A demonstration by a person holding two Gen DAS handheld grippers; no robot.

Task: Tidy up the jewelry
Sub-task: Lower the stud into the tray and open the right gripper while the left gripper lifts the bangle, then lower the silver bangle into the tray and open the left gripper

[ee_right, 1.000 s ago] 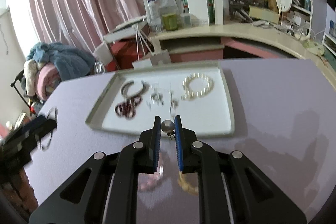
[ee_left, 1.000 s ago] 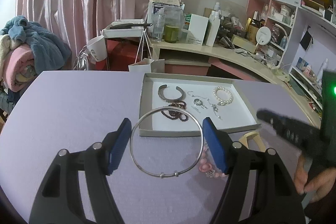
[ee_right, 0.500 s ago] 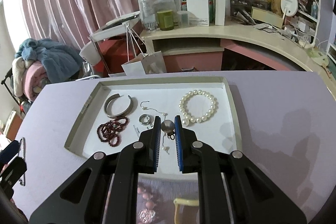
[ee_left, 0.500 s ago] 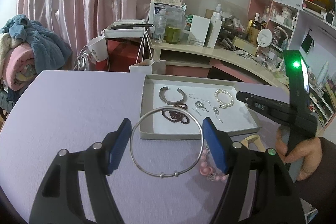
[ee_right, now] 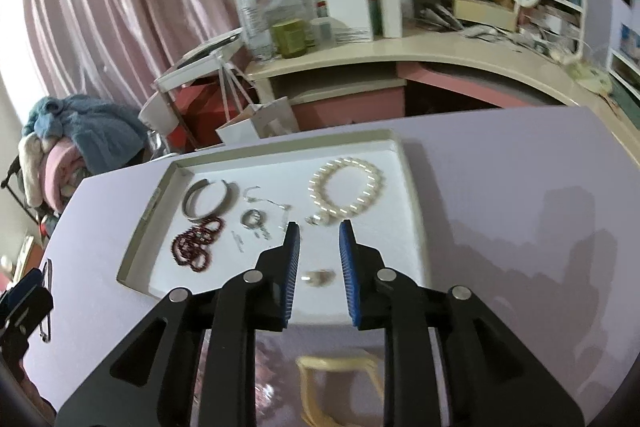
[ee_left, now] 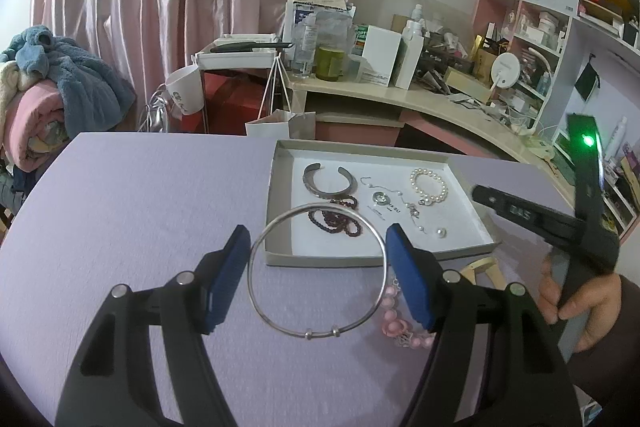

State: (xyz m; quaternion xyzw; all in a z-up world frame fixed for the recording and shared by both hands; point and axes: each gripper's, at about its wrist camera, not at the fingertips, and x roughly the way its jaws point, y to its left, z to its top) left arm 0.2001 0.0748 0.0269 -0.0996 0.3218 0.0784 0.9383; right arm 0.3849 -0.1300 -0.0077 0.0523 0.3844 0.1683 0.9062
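My left gripper (ee_left: 318, 267) is shut on a thin silver bangle (ee_left: 256, 287) and holds it above the purple table, just short of the grey tray (ee_left: 280, 259). The tray holds a silver cuff (ee_left: 329, 183), dark red beads (ee_left: 334, 219), a pearl bracelet (ee_left: 428, 185), a chain pendant (ee_left: 378, 199) and a small pearl earring (ee_left: 440, 233). My right gripper (ee_right: 319, 247) is open over the tray's near edge (ee_right: 132, 275), and the pearl earring (ee_right: 318, 277) lies below it between the fingers. The right gripper also shows in the left wrist view (ee_left: 528, 215).
A pink bead bracelet (ee_left: 396, 327) and a cream bangle (ee_left: 486, 267) lie on the table in front of the tray. A cluttered desk (ee_left: 420, 95) and shelves (ee_left: 560, 7) stand behind. A pile of blankets (ee_left: 48, 99) sits at the far left.
My right gripper has opened and let go of the pearl earring, which now lies in the tray. The right gripper tilted and drew back a little. My left gripper has held still with the bangle.
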